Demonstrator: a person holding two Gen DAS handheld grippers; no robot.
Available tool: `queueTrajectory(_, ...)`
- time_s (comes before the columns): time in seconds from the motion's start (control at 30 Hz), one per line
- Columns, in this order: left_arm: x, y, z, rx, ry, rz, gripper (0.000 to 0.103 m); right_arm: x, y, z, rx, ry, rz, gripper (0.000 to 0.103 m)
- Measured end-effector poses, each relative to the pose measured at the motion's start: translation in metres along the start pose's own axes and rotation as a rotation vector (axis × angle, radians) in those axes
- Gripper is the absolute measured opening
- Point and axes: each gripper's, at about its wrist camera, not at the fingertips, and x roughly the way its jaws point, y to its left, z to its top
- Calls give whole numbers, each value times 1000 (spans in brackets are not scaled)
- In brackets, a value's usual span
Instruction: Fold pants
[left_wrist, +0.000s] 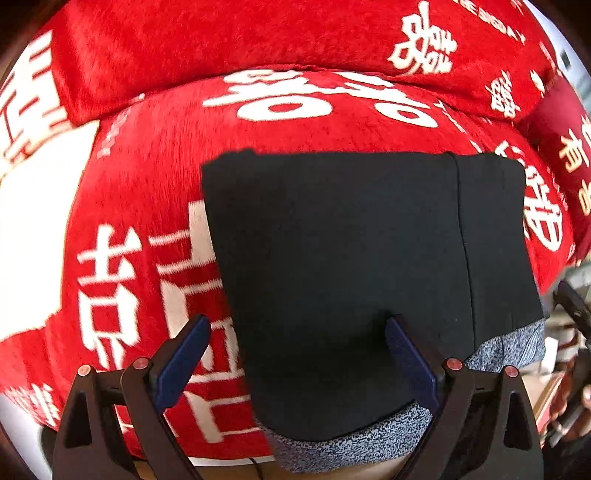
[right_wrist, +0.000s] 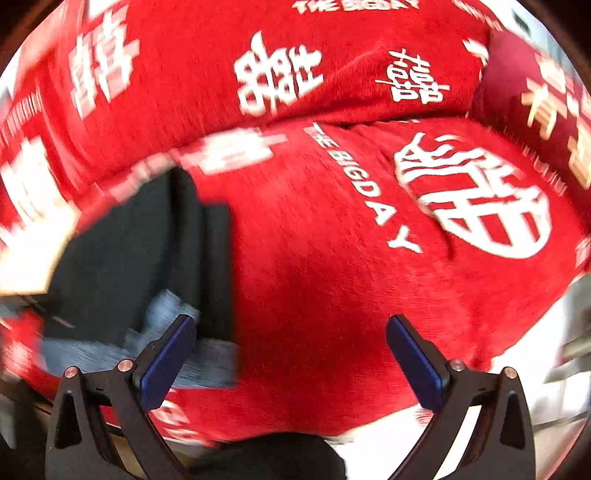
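Note:
The black pants lie folded into a flat rectangle on a red blanket, with a blue-grey speckled waistband along the near edge. My left gripper is open and empty, its fingers spread over the fold's near left corner. In the right wrist view the pants show blurred at the left. My right gripper is open and empty over bare red blanket, to the right of the pants.
The red blanket has large white characters and covers the whole surface. A second fold of it rises at the back. A dark red cushion sits at the far right. Clutter shows past the right edge.

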Motion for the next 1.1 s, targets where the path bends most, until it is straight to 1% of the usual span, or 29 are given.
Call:
queueTrajectory(0.03, 2, 2, -2, -10, -4, -6, 97, 2, -2, 0, 40, 15, 58, 103)
queueTrajectory(0.07, 5, 2, -3, -16, -5, -6, 102, 6, -2, 0, 69, 40, 108, 103)
queueTrajectory(0.13, 7, 1, -4, -20, -15, 4, 103, 23, 7, -5, 89, 117, 195, 103)
queueTrajectory(0.2, 7, 1, -6, -22, -27, 3, 103, 35, 22, -12, 59, 162, 219, 103)
queueTrajectory(0.27, 4, 2, -7, -26, -32, 4, 103, 37, 46, -20, -22, 163, 221, 103)
queueTrajectory(0.37, -5, 2, -11, -18, -56, 28, 103, 30, 78, -29, -171, 140, 190, 103)
queueTrajectory(0.43, -7, 2, -13, -7, -70, 41, 103, 29, 93, -33, -254, 171, 149, 103)
queueTrajectory(0.53, -6, 3, -13, -8, -76, 43, 103, 31, 106, -41, -323, 218, 93, 102)
queueTrajectory(0.57, -6, 2, -13, -10, -76, 42, 103, 30, 105, -42, -322, 222, 111, 93)
queueTrajectory(0.6, -5, 3, -13, -12, -76, 42, 103, 29, 106, -43, -317, 235, 147, 72)
queueTrajectory(0.63, -5, 3, -13, -12, -76, 41, 102, 28, 102, -42, -306, 248, 164, 62)
queueTrajectory(0.67, -5, 4, -13, -13, -77, 39, 103, 28, 102, -40, -292, 246, 163, 57)
queueTrajectory(0.73, -5, 4, -13, -16, -76, 34, 103, 29, 98, -36, -237, 233, 186, 55)
queueTrajectory(0.8, -5, 4, -14, -19, -75, 30, 103, 31, 90, -32, -144, 230, 223, 55)
queueTrajectory(0.83, -5, 5, -14, -20, -75, 29, 103, 31, 81, -29, -69, 228, 270, 55)
queueTrajectory(0.9, -5, 5, -14, -20, -74, 25, 103, 30, 68, -28, 14, 227, 343, 58)
queueTrajectory(0.93, -5, 5, -14, -21, -74, 25, 103, 29, 64, -28, 19, 218, 347, 58)
queueTrajectory(1.0, -4, 5, -15, -26, -74, 24, 103, 29, 63, -28, 2, 195, 323, 58)
queueTrajectory(1.03, -4, 5, -15, -29, -74, 24, 103, 29, 62, -29, -4, 189, 318, 55)
queueTrajectory(1.07, -3, 5, -15, -32, -74, 22, 103, 31, 64, -30, -15, 185, 303, 36)
queueTrajectory(1.1, -3, 5, -15, -37, -75, 19, 103, 33, 66, -32, -29, 192, 288, 24)
